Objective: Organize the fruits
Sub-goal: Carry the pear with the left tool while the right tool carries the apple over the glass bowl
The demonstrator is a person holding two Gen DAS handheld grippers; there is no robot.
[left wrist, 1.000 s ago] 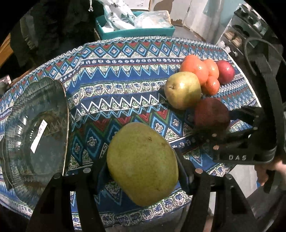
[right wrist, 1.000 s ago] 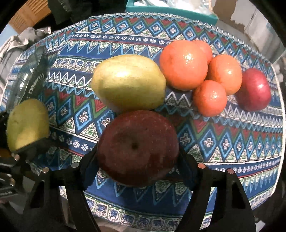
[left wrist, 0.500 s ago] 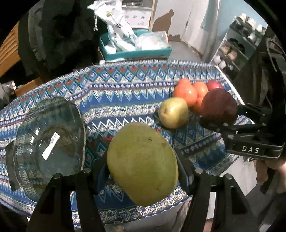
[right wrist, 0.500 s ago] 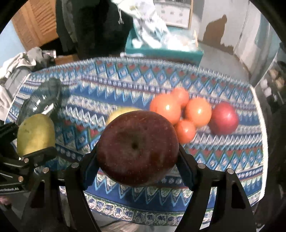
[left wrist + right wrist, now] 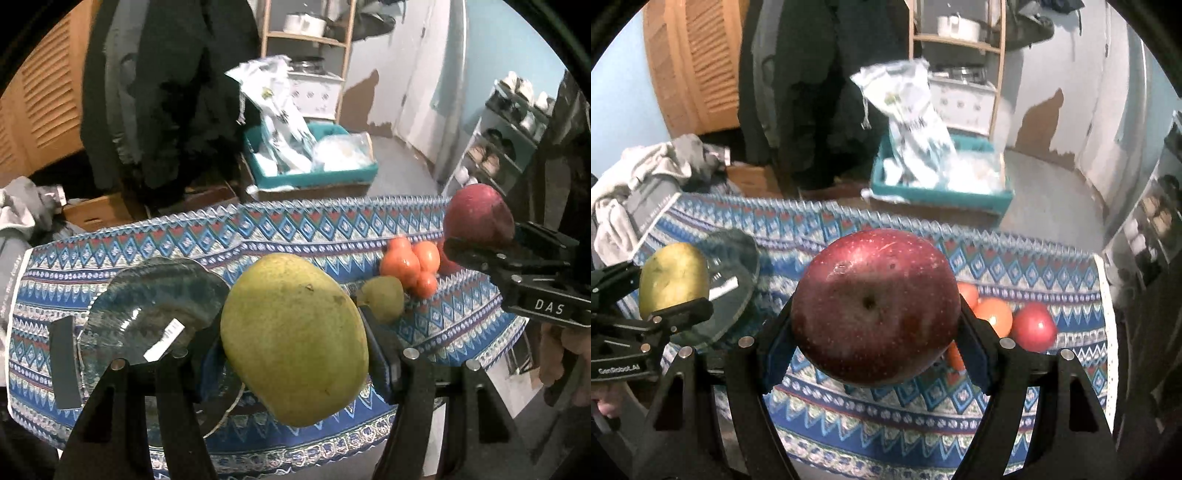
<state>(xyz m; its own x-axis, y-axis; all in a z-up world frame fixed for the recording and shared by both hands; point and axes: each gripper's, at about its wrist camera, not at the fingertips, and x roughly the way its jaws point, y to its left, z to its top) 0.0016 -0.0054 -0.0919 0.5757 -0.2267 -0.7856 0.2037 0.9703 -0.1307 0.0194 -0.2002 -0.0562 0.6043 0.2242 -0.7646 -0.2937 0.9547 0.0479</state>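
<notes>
My left gripper (image 5: 293, 354) is shut on a large green pear (image 5: 293, 349), held well above the patterned tablecloth (image 5: 295, 236). My right gripper (image 5: 875, 332) is shut on a dark red apple (image 5: 875, 306), also lifted high. In the left wrist view the red apple (image 5: 478, 216) shows at the right in the other gripper. A clear glass bowl (image 5: 147, 306) with a white sticker sits on the table at the left, below and left of the pear. On the cloth remain a second green pear (image 5: 384, 297), several oranges (image 5: 410, 266) and another red apple (image 5: 1034, 326).
Beyond the table a teal box (image 5: 314, 177) holds plastic bags. Dark coats hang behind it, a wooden shelf with a pot stands at the back, and a shoe rack (image 5: 506, 147) is on the right. Grey clothes (image 5: 646, 166) lie at the table's left end.
Both grippers have risen with their fruit and tilted up, so the table looks smaller and lower and more of the room shows. The grips have not changed.
</notes>
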